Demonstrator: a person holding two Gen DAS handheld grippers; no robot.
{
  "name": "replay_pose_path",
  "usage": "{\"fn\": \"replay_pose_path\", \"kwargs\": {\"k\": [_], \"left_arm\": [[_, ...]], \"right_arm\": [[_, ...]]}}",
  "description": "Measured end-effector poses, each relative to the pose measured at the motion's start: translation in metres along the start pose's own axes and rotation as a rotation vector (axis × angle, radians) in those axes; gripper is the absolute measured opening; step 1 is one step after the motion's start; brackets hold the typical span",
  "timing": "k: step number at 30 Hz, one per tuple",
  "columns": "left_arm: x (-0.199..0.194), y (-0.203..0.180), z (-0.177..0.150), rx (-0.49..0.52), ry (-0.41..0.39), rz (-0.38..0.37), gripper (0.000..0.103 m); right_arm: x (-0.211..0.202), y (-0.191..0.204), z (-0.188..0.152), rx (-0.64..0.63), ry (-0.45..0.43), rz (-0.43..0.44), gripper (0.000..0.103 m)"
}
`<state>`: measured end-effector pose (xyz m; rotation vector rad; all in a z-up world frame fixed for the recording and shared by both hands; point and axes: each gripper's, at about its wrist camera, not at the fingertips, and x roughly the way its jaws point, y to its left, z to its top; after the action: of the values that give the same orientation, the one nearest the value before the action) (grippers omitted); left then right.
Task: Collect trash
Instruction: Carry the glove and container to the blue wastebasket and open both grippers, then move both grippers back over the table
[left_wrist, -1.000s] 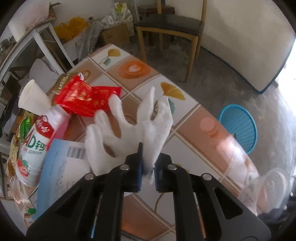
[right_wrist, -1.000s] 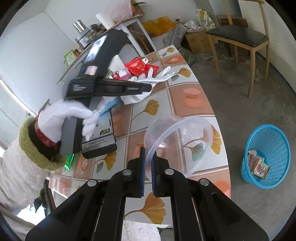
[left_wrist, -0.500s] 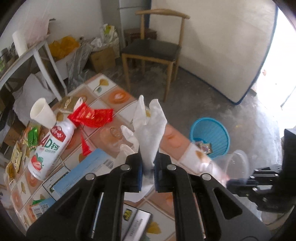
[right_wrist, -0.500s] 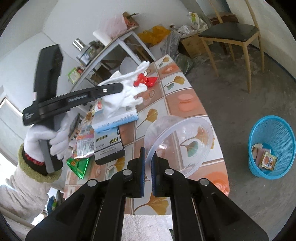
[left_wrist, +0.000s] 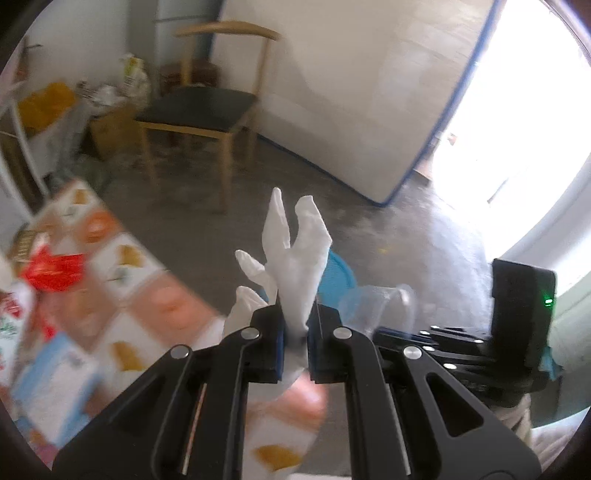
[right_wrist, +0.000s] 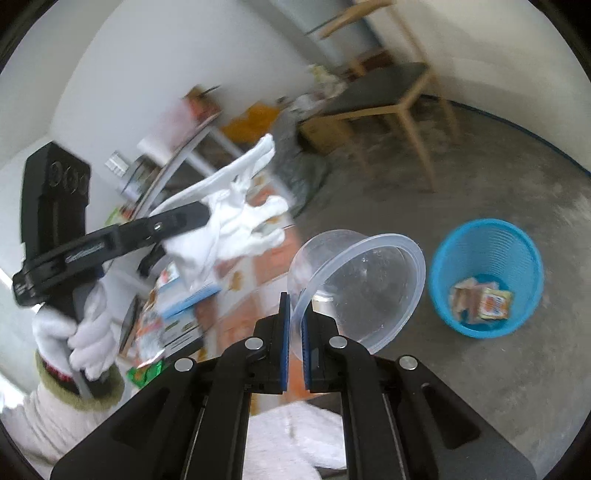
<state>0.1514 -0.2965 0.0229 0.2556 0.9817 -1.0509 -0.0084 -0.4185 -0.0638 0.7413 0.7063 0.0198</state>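
Here, left tongs (left_wrist: 296, 334): clamped on limp white cloth glove (left_wrist: 295, 251).
Right tongs (right_wrist: 294, 334): pinching clear round plastic tub (right_wrist: 364, 282) rim.
Basket (right_wrist: 517, 236), 3 o'clock: blue ribbed plastic.
Tabletop (left_wrist: 122, 258): blurred.

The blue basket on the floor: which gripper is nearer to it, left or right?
Right, as far as I can judge. The right gripper, holding the clear plastic bowl, is beside the blue basket; the left gripper, holding the white glove, is above the table.

Blue basket (left_wrist: 338, 275) behind white glove (left_wrist: 297, 258)
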Motion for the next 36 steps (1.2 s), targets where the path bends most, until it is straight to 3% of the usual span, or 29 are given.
{"fn": "replay_pose_path", "kwargs": {"k": [6, 14, 16, 18, 19, 21, 22, 24, 29, 36], "left_arm": [[0.076, -0.043, 0.011, -0.009, 0.101, -0.117, 0.009], [0.178, -0.06, 0.019, -0.02, 0.221, -0.096, 0.009], [0.202, -0.064, 0.025, -0.016, 0.229, -0.092, 0.019], [0.216, -0.061, 0.028, -0.044, 0.221, -0.09, 0.052], [0.219, -0.059, 0.03, -0.06, 0.203, -0.074, 0.056], [0.22, -0.056, 0.033, -0.081, 0.172, -0.049, 0.062], [0.219, -0.055, 0.033, -0.088, 0.168, -0.056, 0.063], [0.213, -0.052, 0.031, -0.084, 0.16, -0.072, 0.063], [0.191, -0.045, 0.022, -0.043, 0.119, -0.057, 0.064], [0.158, -0.032, 0.016, -0.084, 0.069, -0.078, 0.064]], "right_arm": [[-0.005, -0.069, -0.003, 0.18, -0.012, -0.073, 0.006], [0.014, -0.152, 0.001, 0.366, -0.013, -0.13, 0.006], [0.027, -0.173, 0.01, 0.399, -0.022, -0.153, 0.007], [0.041, -0.192, 0.017, 0.433, -0.022, -0.157, 0.01], [0.054, -0.205, 0.022, 0.445, 0.003, -0.171, 0.013], [0.071, -0.223, 0.025, 0.46, 0.04, -0.2, 0.03], [0.078, -0.229, 0.026, 0.466, 0.052, -0.215, 0.033], [0.09, -0.238, 0.023, 0.476, 0.074, -0.253, 0.034], [0.096, -0.239, 0.013, 0.493, 0.077, -0.246, 0.038], [0.097, -0.24, 0.017, 0.48, 0.069, -0.24, 0.039]]}}
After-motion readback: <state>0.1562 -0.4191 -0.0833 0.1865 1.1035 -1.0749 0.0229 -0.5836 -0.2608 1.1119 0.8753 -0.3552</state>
